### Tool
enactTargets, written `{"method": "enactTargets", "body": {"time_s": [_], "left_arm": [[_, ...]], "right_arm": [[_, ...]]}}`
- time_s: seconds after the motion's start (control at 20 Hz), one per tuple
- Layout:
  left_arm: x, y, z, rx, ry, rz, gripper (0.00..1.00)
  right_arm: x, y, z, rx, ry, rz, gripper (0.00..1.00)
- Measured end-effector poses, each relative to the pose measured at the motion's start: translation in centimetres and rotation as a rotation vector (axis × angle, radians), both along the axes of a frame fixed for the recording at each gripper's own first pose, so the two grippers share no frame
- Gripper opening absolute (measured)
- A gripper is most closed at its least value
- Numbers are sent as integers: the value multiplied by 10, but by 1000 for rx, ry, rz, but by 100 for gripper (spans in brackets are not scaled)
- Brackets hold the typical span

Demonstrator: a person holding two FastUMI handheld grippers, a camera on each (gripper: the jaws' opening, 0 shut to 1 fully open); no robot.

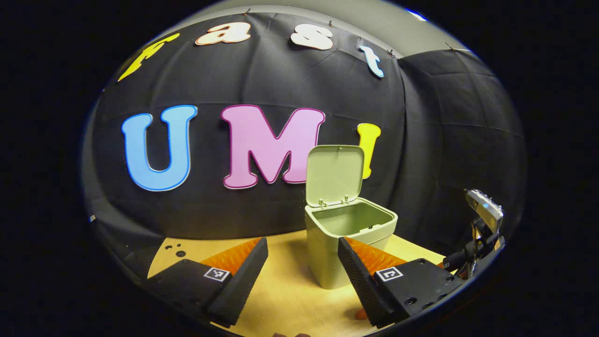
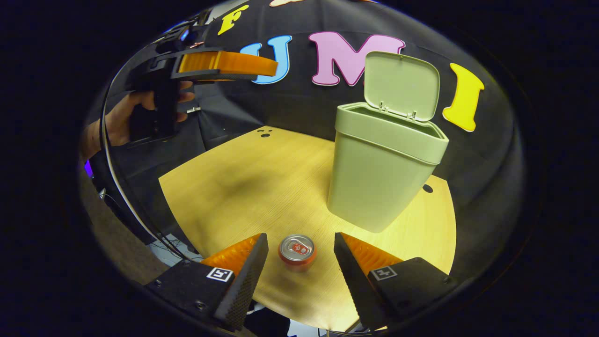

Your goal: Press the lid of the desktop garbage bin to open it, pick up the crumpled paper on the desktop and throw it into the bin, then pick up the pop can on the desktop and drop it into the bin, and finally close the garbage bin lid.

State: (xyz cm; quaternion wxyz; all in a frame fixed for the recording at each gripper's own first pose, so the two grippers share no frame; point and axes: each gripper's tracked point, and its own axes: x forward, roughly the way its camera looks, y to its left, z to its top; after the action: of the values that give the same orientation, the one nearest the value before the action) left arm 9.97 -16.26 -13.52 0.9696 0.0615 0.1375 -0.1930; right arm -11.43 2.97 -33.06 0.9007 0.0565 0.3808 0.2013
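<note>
One pop can (image 2: 297, 252), one open-lidded bin (image 2: 381, 164), two hand-held grippers.

Bin (image 1: 344, 248) w/ lid (image 1: 335, 174) up (upright), left hand-held gripper (image 1: 303, 250) spread before it.

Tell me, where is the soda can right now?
In the right gripper view, the pop can stands upright on the table, between the right gripper's open fingers, near the bin.

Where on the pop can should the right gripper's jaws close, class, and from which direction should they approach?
Grip the pop can across its round side wall, coming down from above and in front. It stands upright on the table, top facing up, already centred between the open jaws of the right gripper, so probably the curved sides suit a pinch best.
</note>
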Motion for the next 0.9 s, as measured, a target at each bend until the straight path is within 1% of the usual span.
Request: {"method": "enactTargets", "body": {"time_s": [0.3, 0.35, 0.4, 0.55, 0.7, 0.9], "left_arm": [[-32, 47, -2, 11, 31, 127, 98], [-38, 54, -4, 8, 34, 145, 100], [-41, 60, -4, 8, 39, 162, 97], [-50, 74, -7, 14, 50, 196, 97], [-54, 86, -7, 12, 57, 227, 97], [-58, 93, -10, 10, 67, 244, 98]], "right_arm": [[-2, 11, -34, -25, 48, 62, 90], [-2, 13, -39, -29, 53, 74, 90], [-4, 15, -43, -32, 59, 86, 90], [-3, 22, -61, -48, 78, 113, 90], [-7, 26, -74, -50, 111, 121, 91], [-6, 31, -91, -76, 133, 140, 91]]}}
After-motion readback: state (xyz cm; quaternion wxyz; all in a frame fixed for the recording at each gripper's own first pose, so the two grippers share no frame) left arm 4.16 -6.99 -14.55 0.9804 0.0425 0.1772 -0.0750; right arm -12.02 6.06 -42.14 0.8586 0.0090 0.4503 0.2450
